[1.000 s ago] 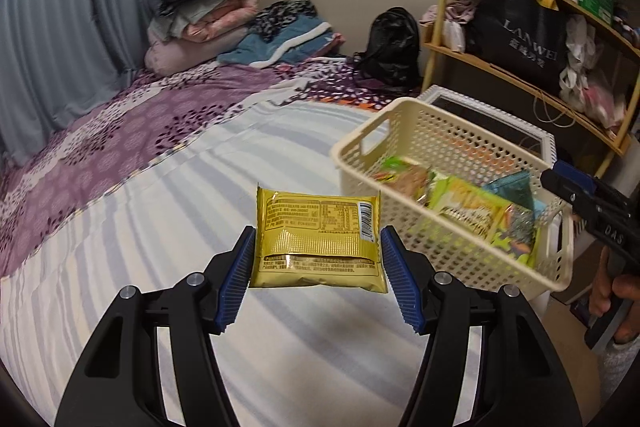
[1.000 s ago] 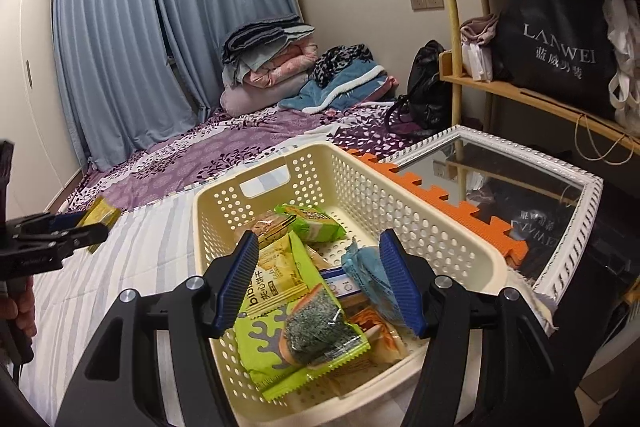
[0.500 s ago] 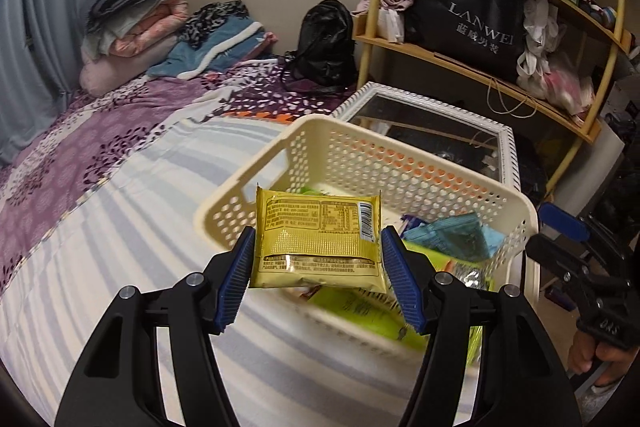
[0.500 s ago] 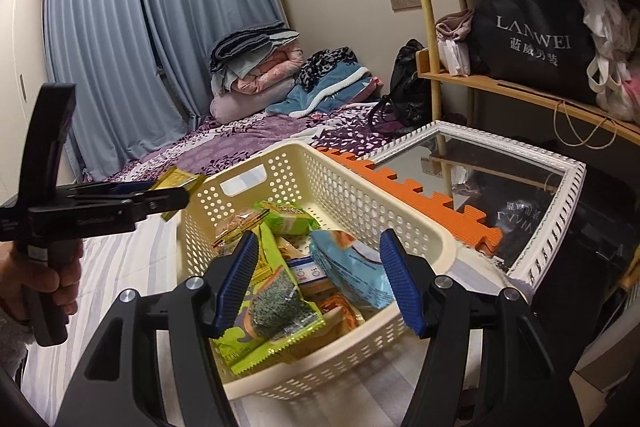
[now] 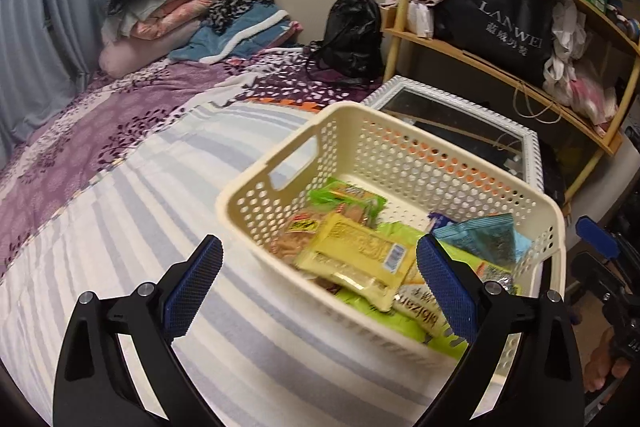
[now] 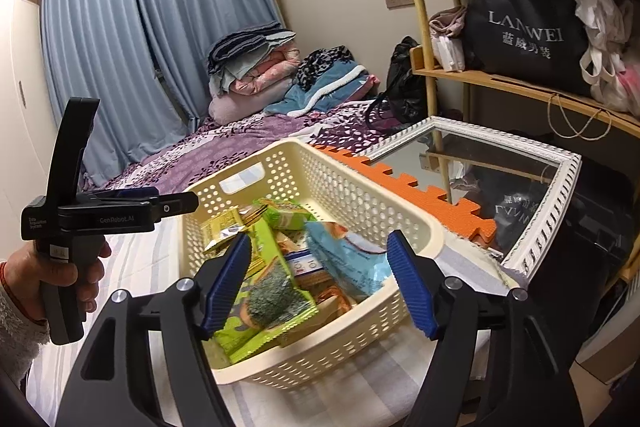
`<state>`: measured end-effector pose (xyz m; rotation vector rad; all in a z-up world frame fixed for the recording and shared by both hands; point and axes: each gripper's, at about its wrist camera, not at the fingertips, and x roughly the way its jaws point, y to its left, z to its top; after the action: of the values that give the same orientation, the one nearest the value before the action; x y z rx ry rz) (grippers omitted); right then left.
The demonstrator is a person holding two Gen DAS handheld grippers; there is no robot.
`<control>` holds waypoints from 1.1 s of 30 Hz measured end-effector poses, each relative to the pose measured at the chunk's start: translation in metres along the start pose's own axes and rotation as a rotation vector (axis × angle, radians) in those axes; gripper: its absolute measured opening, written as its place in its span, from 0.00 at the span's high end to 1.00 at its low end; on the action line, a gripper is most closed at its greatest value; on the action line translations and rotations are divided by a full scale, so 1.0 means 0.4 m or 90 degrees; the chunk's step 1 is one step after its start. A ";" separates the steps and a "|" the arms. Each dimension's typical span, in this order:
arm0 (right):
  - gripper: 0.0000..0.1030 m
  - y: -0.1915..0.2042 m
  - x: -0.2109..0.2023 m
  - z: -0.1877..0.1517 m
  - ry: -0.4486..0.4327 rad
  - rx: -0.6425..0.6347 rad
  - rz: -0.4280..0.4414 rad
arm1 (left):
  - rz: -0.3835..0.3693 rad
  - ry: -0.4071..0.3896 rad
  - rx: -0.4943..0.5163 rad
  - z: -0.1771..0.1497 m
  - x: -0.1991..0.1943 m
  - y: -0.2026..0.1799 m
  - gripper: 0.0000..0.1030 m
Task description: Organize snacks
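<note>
A cream perforated basket stands on the striped bedspread with several snack packets inside. My left gripper hangs over its near left corner. Its jaws are opening wide and the pads touch nothing. The yellow packet lies loose below them on the other snacks, slightly blurred. In the right wrist view the basket sits straight ahead. My right gripper hovers above its near end. Its jaws are opening, with a green packet and a blue packet lying below them untouched. The left gripper reaches in from the left, held by a hand.
A white-framed mirror and an orange foam mat lie just beyond the basket. A wooden shelf holding a black bag stands at the right. Folded bedding and a black backpack sit at the far end of the bed.
My left gripper carried the yellow packet rightward over the basket, then opened, and the packet dropped in. The right gripper's jaws have widened a little.
</note>
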<state>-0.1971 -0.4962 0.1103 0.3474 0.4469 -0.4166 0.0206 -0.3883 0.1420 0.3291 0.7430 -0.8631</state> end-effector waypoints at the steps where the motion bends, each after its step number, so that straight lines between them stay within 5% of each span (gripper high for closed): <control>1: 0.26 0.006 -0.003 0.000 0.000 -0.003 0.002 | 0.011 -0.002 0.001 -0.002 -0.009 0.003 0.03; 11: 0.05 0.048 -0.040 0.005 0.013 -0.029 -0.013 | 0.105 -0.030 0.048 -0.034 -0.103 -0.022 0.03; 33: 0.05 0.154 -0.147 -0.005 0.003 -0.107 -0.086 | 0.188 -0.119 0.004 -0.117 -0.327 -0.044 0.03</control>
<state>-0.2176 -0.4243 0.1511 0.1560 0.5076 -0.5063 -0.0700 -0.2998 0.2018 0.3484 0.5025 -0.6066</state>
